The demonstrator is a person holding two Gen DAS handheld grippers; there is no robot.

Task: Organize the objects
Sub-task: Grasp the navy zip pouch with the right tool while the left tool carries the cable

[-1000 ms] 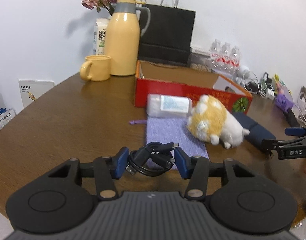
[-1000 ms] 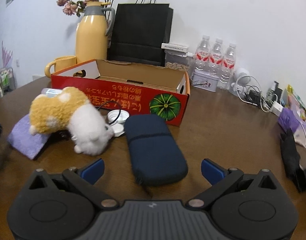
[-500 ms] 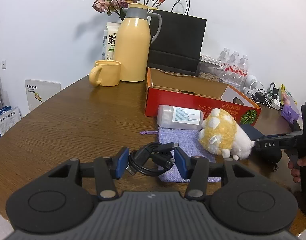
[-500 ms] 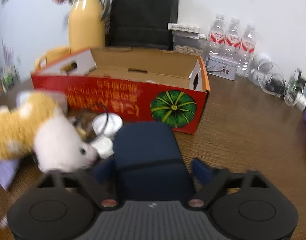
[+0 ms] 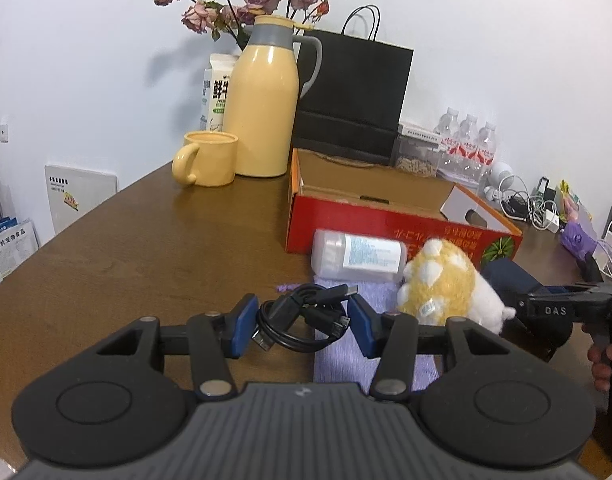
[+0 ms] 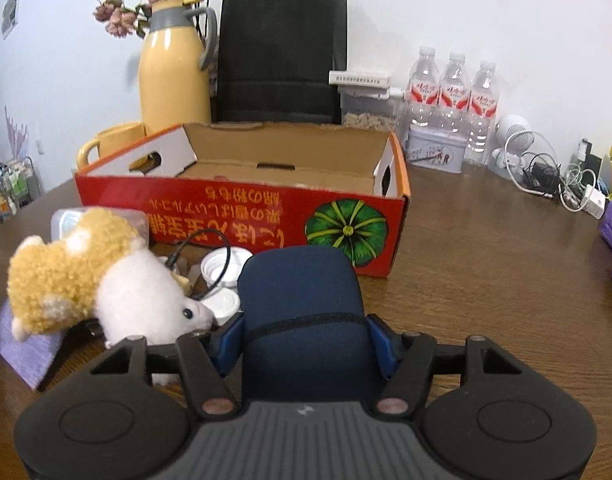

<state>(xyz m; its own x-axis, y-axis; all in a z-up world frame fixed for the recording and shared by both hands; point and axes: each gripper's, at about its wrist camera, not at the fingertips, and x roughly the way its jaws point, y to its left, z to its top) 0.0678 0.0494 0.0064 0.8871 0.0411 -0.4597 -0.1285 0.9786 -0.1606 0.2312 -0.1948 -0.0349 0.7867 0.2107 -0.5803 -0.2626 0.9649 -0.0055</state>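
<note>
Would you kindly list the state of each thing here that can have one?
Left gripper: shut on the cable.
Right gripper: shut on the blue case.
Red box: open, looks empty.
Plastic jar: lying on its side.
Plush toy: tipped over.

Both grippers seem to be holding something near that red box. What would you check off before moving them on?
1. Left gripper clamps the coiled black cable: ok.
2. Right gripper pads against the dark blue zippered pouch: ok.
3. Pouch lifted off the brown wooden table: cannot tell.
4. Open red cardboard box has room inside: ok.
5. Yellow-and-white plush toy clear of the pouch: not ok, it sits close beside it.
</note>
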